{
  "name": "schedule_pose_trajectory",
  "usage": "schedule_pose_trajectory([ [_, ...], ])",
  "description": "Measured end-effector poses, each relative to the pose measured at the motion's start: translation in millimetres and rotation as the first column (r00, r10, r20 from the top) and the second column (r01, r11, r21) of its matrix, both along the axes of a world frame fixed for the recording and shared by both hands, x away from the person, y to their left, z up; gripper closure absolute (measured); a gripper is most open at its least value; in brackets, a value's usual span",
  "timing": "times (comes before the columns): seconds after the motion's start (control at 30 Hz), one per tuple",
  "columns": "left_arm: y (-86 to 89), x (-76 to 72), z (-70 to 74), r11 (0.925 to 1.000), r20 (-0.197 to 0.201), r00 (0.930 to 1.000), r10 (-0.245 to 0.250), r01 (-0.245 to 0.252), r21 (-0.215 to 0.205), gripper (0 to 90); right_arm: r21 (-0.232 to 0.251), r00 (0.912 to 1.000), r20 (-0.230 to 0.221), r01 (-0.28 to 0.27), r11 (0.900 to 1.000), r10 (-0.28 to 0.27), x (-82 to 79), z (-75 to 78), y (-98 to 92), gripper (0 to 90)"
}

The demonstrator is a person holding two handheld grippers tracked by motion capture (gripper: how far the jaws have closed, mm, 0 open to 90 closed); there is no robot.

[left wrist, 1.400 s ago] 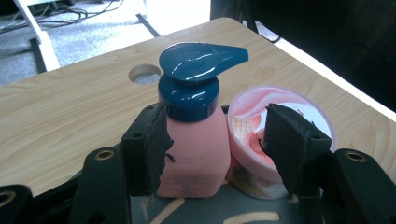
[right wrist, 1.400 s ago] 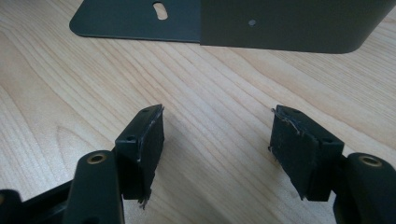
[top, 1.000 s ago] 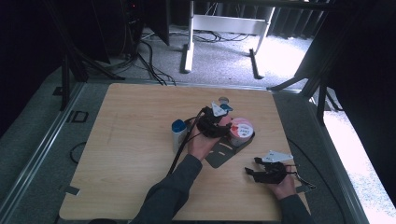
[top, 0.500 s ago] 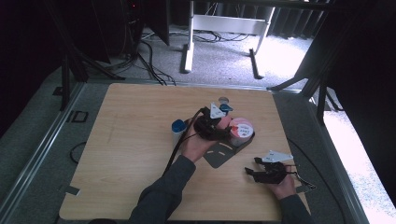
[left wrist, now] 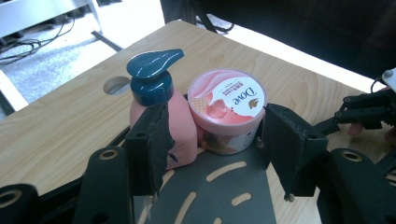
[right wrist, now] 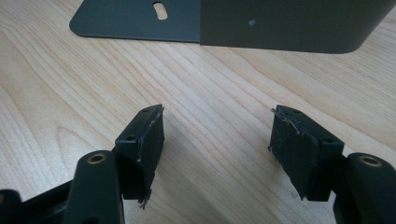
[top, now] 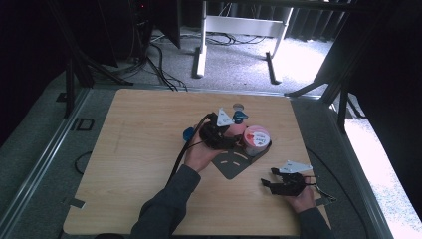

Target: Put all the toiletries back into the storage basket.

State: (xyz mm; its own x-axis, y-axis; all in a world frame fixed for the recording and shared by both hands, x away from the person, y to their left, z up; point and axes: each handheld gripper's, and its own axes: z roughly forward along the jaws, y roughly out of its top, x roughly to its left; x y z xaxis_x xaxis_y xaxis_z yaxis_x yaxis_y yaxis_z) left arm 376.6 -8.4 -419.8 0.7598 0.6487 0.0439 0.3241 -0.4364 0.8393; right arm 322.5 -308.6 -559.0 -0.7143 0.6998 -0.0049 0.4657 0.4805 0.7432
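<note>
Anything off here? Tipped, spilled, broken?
No spills or tip-overs. The pump bottle and Dove tub stand upright, side by side on the dark metal plate. Only oddity: the black pads of the right claw look frayed at the edges.

We see a wooden desk (top: 139, 149) with a round hole (top: 238, 106) near its far edge. Beyond it, on the grey floor (top: 239, 64), stand the white legs of a frame (top: 201, 55), with black cables (top: 154, 59) trailing beside them on the left.
</note>
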Motion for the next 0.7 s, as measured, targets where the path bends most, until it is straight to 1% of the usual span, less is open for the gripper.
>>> schedule_pose_trajectory([
  [0.13,4.6,0.1,3.3,1.0000,0.007,1.0000,-0.002,0.001,0.009,41.2,0.000,1.0000,0.000,0.000,1.000,0.000,0.0,0.0,0.0,34.6],
  [0.27,11.1,-0.2,6.3,0.9999,0.012,0.9999,0.010,-0.010,0.007,39.4,0.000,1.0000,0.000,0.000,1.000,0.000,0.0,0.0,0.0,34.6],
  [0.43,21.4,1.1,9.8,0.9999,0.006,0.9999,0.016,-0.016,0.000,38.7,0.001,1.0000,0.000,0.001,1.000,-0.001,0.0,0.0,0.0,34.6],
  [0.57,29.9,2.3,13.4,0.9995,0.013,0.9994,0.033,-0.033,-0.001,38.2,0.000,1.0000,0.000,0.000,1.000,0.000,0.0,0.0,0.0,34.6],
  [0.7,38.9,3.9,14.0,0.9987,0.006,0.9987,0.051,-0.051,0.001,37.0,0.000,1.0000,0.000,0.000,1.000,0.000,0.0,0.0,0.0,34.6],
])
